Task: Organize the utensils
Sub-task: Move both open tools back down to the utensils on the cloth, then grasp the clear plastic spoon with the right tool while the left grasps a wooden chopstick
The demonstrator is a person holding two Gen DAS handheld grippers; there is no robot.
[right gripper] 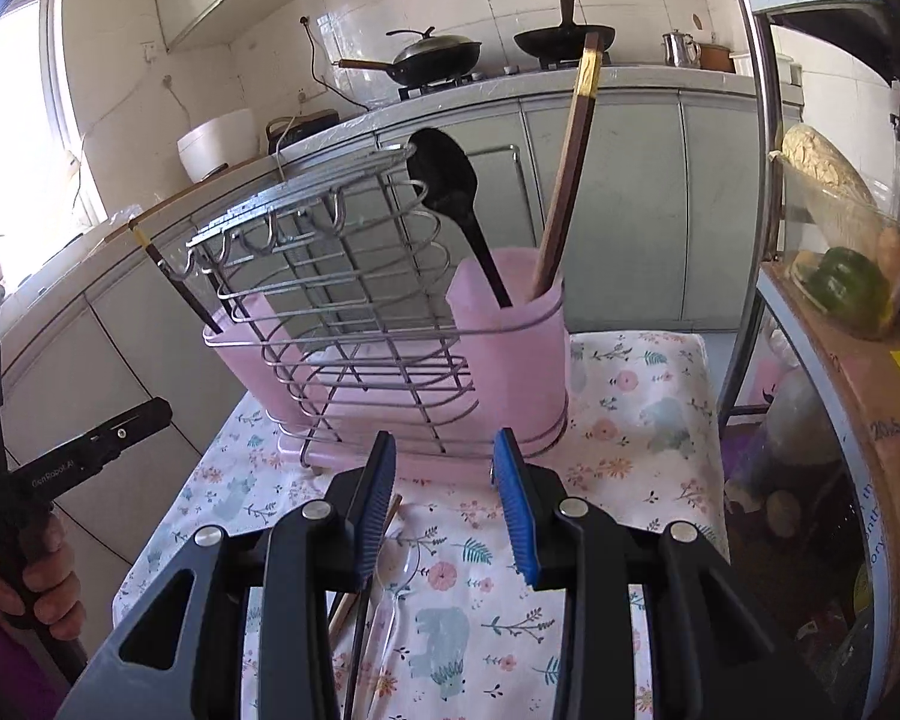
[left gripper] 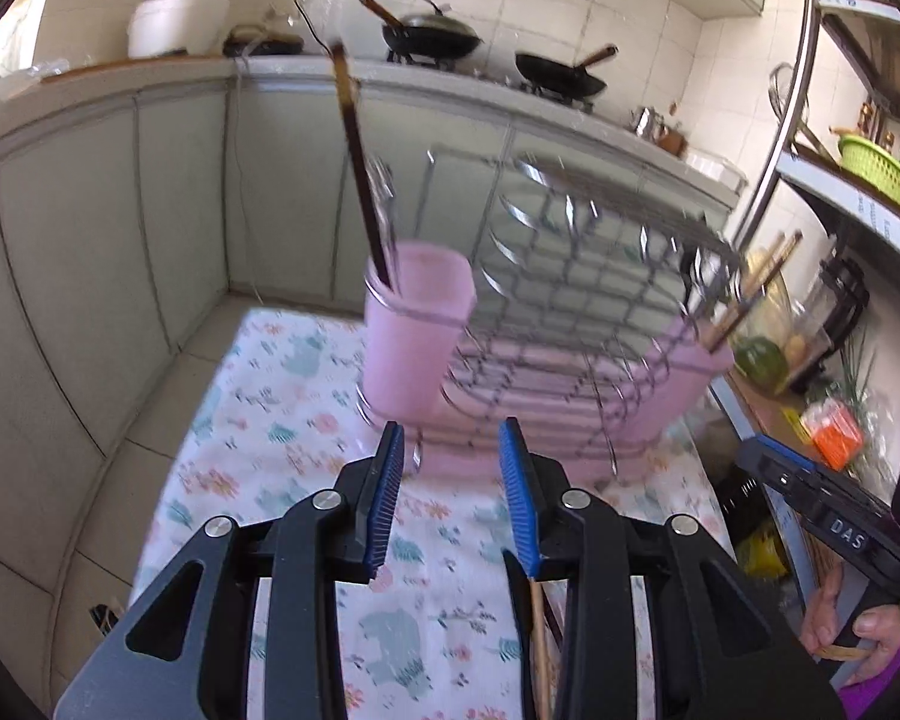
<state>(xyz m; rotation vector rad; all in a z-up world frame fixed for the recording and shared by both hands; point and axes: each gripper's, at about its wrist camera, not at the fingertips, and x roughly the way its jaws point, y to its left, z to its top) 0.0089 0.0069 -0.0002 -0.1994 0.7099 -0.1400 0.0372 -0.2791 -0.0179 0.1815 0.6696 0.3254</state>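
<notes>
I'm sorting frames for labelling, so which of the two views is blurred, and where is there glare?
Left wrist view: the wire rack and pink cup are smeared by motion blur, while the left tongs stay sharp. Right wrist view: crisp throughout; the black spoon reads clearly, but the window at far left is blown out. Both views bend straight cabinet lines, fisheye style.

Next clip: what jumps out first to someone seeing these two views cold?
The wire rack with a pink cup at each end stands mid-table on the floral tablecloth. The right-hand pink cup holds a black spoon and brown chopsticks. Loose utensils, a clear plastic spoon among them, lie beneath the open right gripper.
</notes>
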